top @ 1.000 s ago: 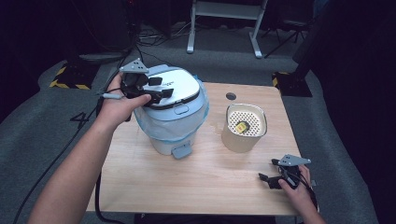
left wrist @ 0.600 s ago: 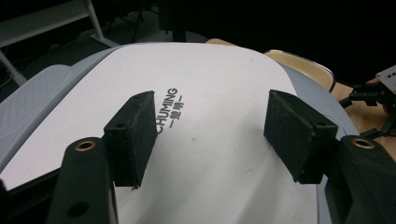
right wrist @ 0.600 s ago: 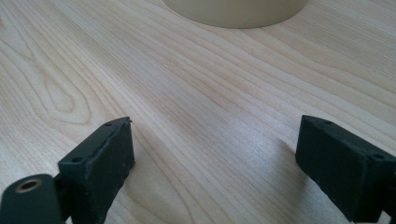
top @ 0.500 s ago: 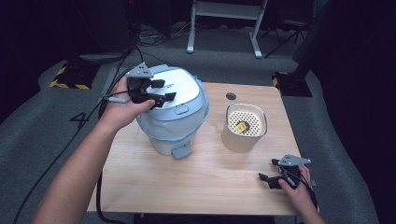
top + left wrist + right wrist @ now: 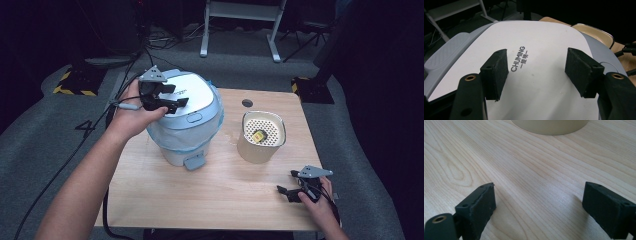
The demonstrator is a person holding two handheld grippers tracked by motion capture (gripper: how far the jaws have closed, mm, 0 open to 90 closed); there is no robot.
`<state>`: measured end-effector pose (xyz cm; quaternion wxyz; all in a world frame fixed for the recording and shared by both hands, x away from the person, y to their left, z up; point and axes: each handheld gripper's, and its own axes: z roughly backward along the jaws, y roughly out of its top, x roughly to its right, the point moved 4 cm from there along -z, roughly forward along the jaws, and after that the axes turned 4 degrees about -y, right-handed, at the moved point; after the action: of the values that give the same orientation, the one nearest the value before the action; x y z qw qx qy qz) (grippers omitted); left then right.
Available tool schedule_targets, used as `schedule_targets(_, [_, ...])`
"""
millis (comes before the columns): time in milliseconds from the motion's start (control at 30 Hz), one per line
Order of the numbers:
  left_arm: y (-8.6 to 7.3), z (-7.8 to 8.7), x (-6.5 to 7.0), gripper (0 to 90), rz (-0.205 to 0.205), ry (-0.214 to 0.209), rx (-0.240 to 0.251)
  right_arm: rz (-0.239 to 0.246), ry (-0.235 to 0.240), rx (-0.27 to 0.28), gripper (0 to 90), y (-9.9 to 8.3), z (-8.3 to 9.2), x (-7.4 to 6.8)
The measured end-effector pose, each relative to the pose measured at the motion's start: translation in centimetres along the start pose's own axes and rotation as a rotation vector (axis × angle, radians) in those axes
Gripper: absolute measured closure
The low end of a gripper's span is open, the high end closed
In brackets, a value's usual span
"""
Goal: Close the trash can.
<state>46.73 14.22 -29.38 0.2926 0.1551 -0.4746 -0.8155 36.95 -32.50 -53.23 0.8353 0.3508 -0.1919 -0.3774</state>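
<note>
Shifted slightly toward the lid's centre since the earlier frames, the left gripper (image 5: pixel 172 102) hovers with jaws spread and empty, seemingly just above the white lid (image 5: pixel 539 62) of the rice cooker (image 5: pixel 187 132), while the right gripper (image 5: pixel 290 192), jaws apart, rests near the beige pot (image 5: pixel 260 145).

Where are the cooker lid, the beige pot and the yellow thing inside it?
lid (image 5: pixel 192 97), high view, on the white top panel.
pot (image 5: pixel 255 152), high view, on its beige outer wall.
yellow thing (image 5: pixel 259 135), high view, on its middle, inside the pot.
</note>
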Motion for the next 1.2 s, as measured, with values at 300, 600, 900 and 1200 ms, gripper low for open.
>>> schedule_targets(300, [0.2,-0.2,0.3,37.2,-0.04,0.042,-0.032,0.0,0.0,-0.001,11.1,0.0,0.0,0.0])
schedule_targets(600, [0.0,0.7,-0.4,36.9,-0.022,-0.042,0.039,0.001,0.002,-0.001,10.9,0.0,0.0,0.0])
schedule_targets(900, [-0.7,4.7,2.3,36.5,-0.074,-0.148,0.105,0.005,0.005,-0.002,10.8,0.0,-0.1,0.0])
schedule_targets(1200, [-4.6,8.2,5.9,35.1,-0.09,-0.161,0.107,0.007,0.006,-0.003,9.7,0.2,-0.2,-0.1])
